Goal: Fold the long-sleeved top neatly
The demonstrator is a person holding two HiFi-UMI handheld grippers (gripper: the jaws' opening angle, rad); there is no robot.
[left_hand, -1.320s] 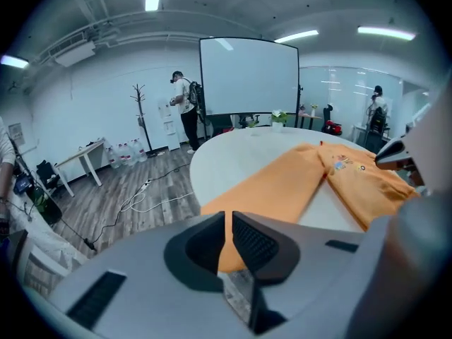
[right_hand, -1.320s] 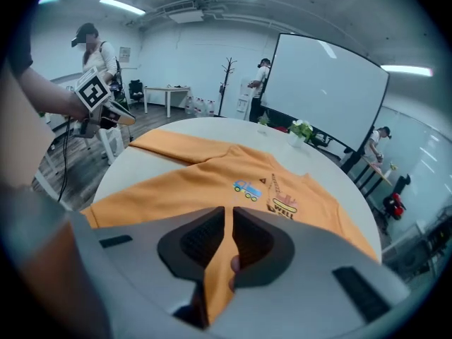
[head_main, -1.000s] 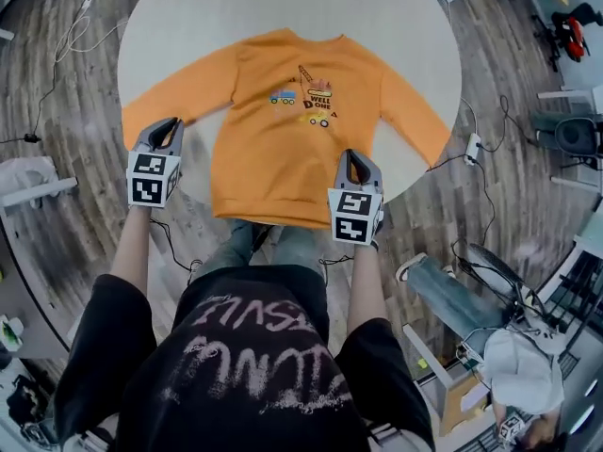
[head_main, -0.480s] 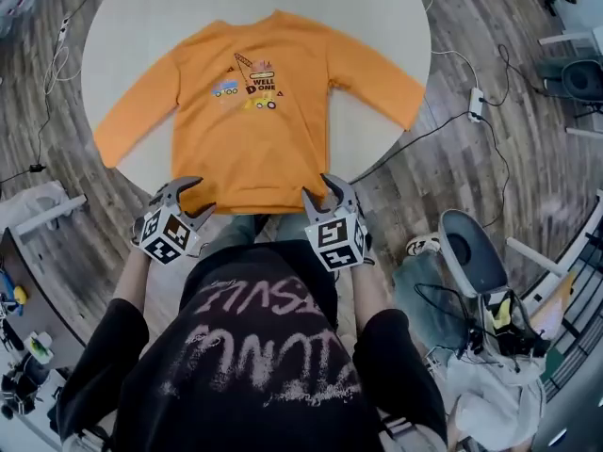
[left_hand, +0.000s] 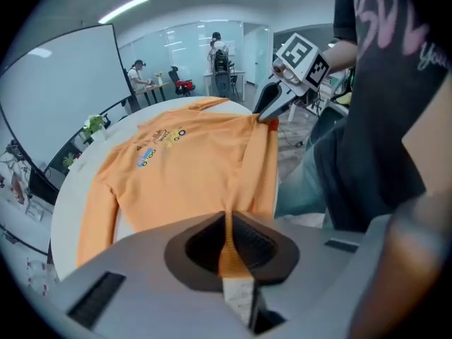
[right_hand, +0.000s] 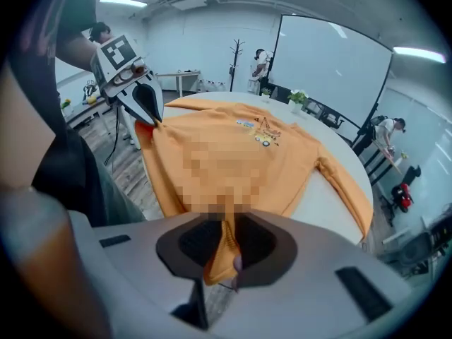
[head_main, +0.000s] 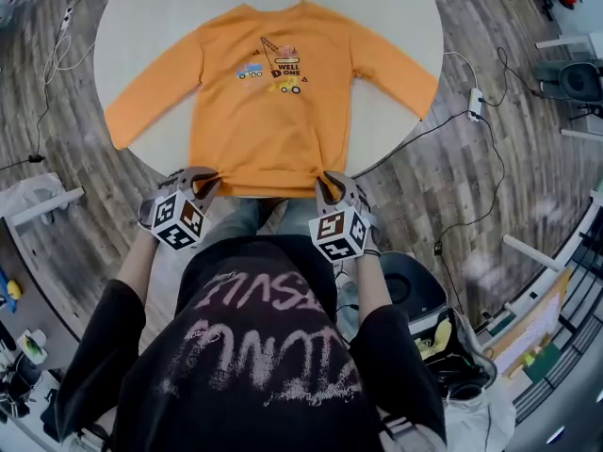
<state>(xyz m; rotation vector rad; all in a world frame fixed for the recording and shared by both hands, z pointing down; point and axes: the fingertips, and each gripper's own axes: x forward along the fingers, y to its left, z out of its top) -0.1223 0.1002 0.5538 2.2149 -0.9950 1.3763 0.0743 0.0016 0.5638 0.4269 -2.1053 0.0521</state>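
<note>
Gaping earlier, left gripper (head_main: 202, 178) and right gripper (head_main: 330, 183) just closed onto the hem of the top (head_main: 273, 92).

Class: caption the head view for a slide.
Jaws just closed, the left gripper and right gripper pinch the hem corners of the orange top spread on the round table.

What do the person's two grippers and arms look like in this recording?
Both the left gripper and the right gripper are grey, with curved jaws lined in dark padding, and each carries a white cube printed with black square markers. The person wears a black short-sleeved T-shirt with pale lettering.
</note>
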